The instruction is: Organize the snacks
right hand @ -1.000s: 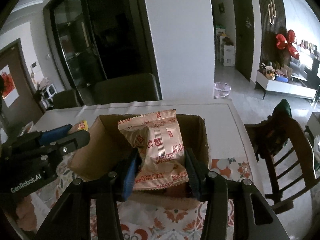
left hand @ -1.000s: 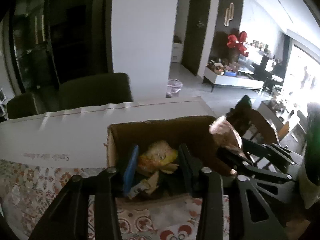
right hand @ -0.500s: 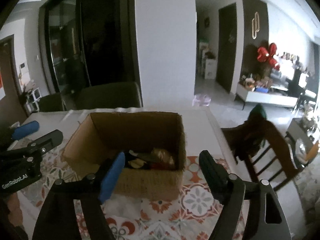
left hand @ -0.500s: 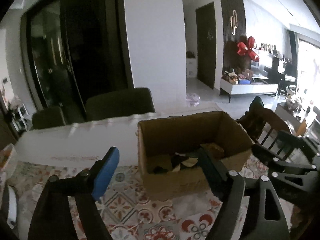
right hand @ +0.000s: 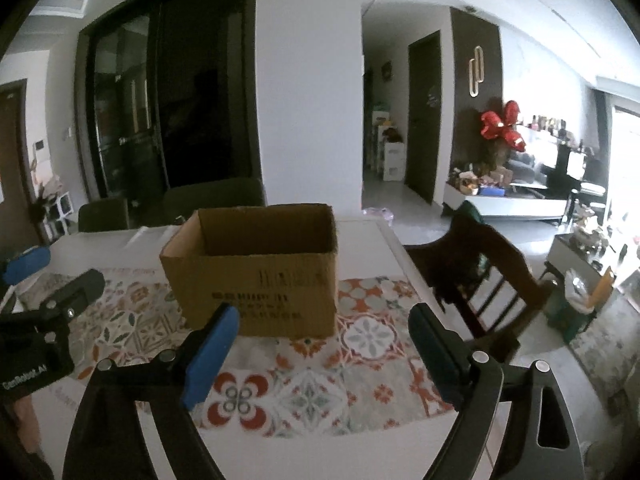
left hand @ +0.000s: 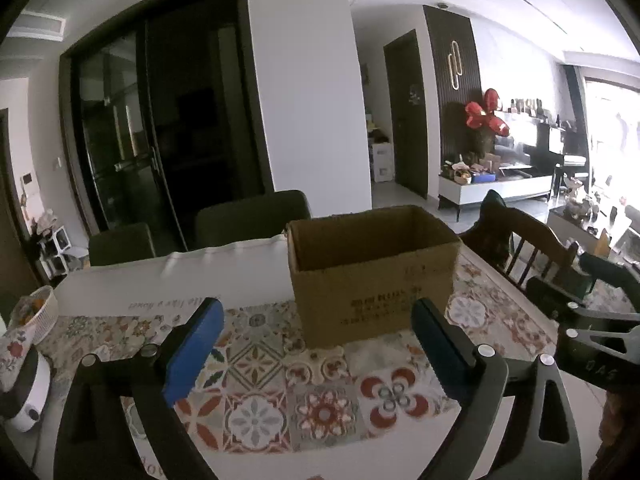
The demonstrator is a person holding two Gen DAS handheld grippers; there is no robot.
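Patterned tile-print cloth [left hand: 320, 392] covers the near part of a white table [right hand: 368, 232], with dark chairs and a glass door behind. On it stands the open cardboard box [left hand: 372, 276], its contents hidden from both views. Left gripper [left hand: 316, 344] and right gripper [right hand: 322, 340] hover level before it, fingers spread wide, holding nothing.

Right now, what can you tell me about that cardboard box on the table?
The cardboard box is plain brown corrugated card, open at the top, with no flaps showing and dark printed text on its near side. It stands upright on the patterned tablecloth, near the table's far side, with a dark wooden chair off to its right. From this low angle its contents are hidden. Neither gripper touches it.
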